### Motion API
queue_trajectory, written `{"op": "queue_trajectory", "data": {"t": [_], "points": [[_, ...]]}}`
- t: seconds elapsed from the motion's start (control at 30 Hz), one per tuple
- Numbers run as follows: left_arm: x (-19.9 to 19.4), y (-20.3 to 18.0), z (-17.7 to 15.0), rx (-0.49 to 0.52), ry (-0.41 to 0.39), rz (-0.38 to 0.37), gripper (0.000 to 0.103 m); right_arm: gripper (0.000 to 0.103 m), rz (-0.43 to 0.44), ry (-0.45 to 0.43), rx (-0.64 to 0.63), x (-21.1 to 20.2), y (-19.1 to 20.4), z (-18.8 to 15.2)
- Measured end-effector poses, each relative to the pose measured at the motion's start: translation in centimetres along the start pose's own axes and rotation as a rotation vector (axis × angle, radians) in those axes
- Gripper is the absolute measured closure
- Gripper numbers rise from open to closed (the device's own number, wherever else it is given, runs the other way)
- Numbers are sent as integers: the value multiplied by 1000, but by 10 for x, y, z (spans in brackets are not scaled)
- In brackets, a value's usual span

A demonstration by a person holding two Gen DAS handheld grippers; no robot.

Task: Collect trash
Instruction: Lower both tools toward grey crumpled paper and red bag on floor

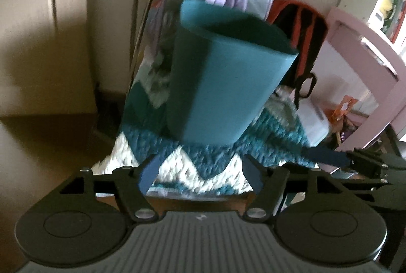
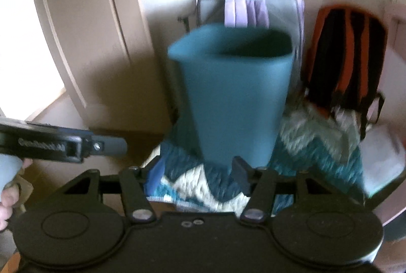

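Observation:
A tall teal trash bin [image 1: 223, 75] stands upright on a teal-and-white zigzag rug [image 1: 203, 166]; it also shows in the right wrist view [image 2: 233, 95]. My left gripper [image 1: 200, 176] is open and empty, just short of the bin's base. My right gripper [image 2: 198, 176] is open and empty, close in front of the bin. The right gripper's finger [image 1: 327, 156] reaches in from the right in the left wrist view; the left gripper's finger [image 2: 109, 146] reaches in from the left in the right wrist view. No trash item is visible. The bin's inside is dark.
A purple backpack [image 2: 253, 1] and an orange-black backpack [image 2: 347, 54] lean against the wall behind the bin. A door [image 2: 83, 26] is at left. A pink chair frame [image 1: 368, 64] and a white box [image 1: 314, 118] are at right.

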State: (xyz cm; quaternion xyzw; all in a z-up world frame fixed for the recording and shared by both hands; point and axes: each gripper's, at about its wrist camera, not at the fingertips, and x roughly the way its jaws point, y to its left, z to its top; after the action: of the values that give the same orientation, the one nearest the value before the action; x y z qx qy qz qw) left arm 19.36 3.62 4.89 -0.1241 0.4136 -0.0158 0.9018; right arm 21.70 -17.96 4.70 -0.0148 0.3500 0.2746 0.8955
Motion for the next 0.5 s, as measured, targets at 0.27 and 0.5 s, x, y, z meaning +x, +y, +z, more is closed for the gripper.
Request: {"op": "queue_trajectory", "data": {"t": [0.27,0.5], "points": [[65,45,-58,-85,110,15,19,43,39,167,83,76,-4,-78],[160,80,-117,-156,294,78,19,42,18,364,178,164,-14,-165]]}}
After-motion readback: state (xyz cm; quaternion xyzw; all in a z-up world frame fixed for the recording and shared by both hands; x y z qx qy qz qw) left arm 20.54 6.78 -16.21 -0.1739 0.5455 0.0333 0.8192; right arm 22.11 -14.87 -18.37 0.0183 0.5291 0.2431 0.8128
